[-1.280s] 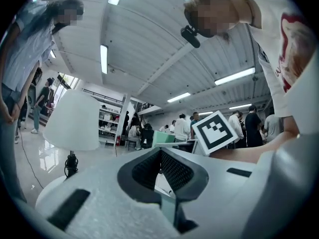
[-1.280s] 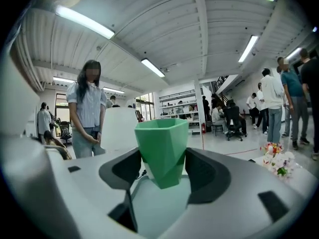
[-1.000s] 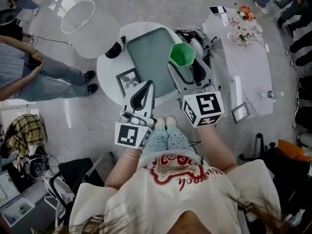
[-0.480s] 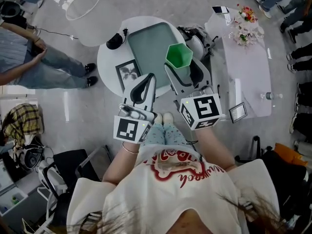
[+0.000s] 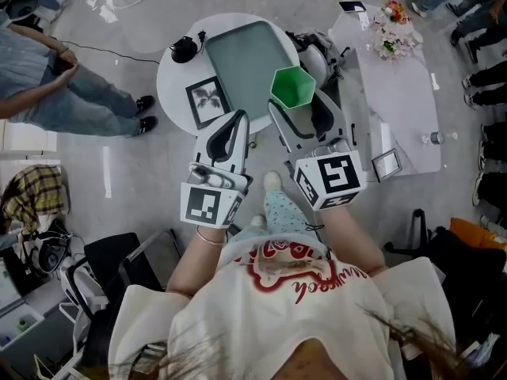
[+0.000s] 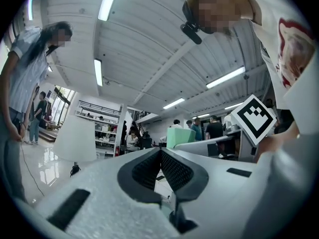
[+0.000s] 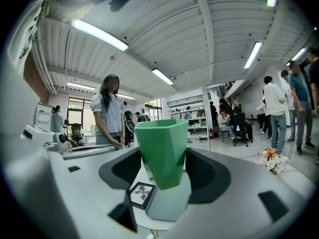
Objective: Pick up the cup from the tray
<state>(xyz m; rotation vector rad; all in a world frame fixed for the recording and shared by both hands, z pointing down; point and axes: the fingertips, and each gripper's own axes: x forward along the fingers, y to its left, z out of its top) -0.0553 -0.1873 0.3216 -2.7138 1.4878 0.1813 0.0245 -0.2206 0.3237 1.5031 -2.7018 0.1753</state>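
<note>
A faceted green cup hangs in the air over the near right corner of the grey-green tray, which lies on a round white table. My right gripper is shut on the cup. In the right gripper view the cup stands upright between the dark pads, with the right gripper closed round its lower half and the tray below. My left gripper hovers at the table's near edge, shut and empty. Its jaws meet in the left gripper view, where the cup shows beyond them.
A framed leaf picture and a black object sit on the round table beside the tray. A long white table with flowers stands to the right. A person stands at the left, and others stand at the far right.
The table and tray have shifted farther from me in the head view. The cup stays in the right gripper, now nearer the tray's near right corner. The left gripper stays shut.
</note>
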